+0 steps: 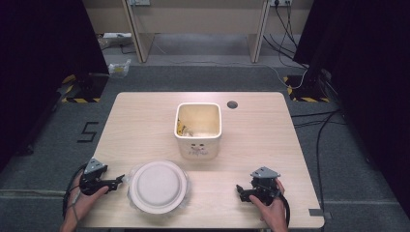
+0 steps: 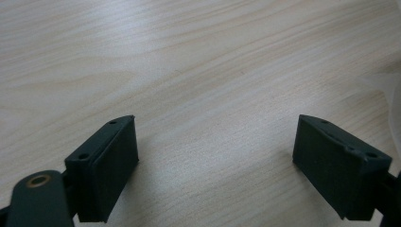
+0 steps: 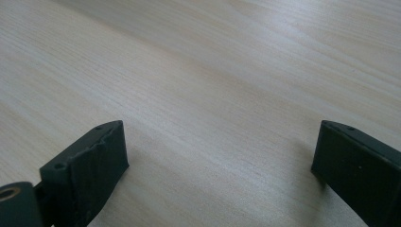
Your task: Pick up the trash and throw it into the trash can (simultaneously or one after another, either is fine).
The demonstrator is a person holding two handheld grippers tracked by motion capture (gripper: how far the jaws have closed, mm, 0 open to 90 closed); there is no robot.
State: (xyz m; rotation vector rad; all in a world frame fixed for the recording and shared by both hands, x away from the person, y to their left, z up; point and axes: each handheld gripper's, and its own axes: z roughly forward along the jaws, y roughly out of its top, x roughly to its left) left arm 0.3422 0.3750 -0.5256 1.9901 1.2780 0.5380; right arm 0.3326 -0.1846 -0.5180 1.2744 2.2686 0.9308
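Pale wood table (image 1: 145, 121) carries our work: a white round lid (image 1: 158, 186) in a clear wrapper lies at the near edge, left of centre, and a cream square bin (image 1: 198, 129) stands farther off near the middle. Our left gripper (image 1: 116, 182) rests just left of the lid, its jaws spread wide with only bare tabletop between them. Our right gripper (image 1: 240, 191) sits at the near right, well apart from the lid, its jaws likewise wide and holding nothing.

Even overhead light on the table (image 1: 145, 121), dark surroundings, soft shadows, slightly blurred close-ups
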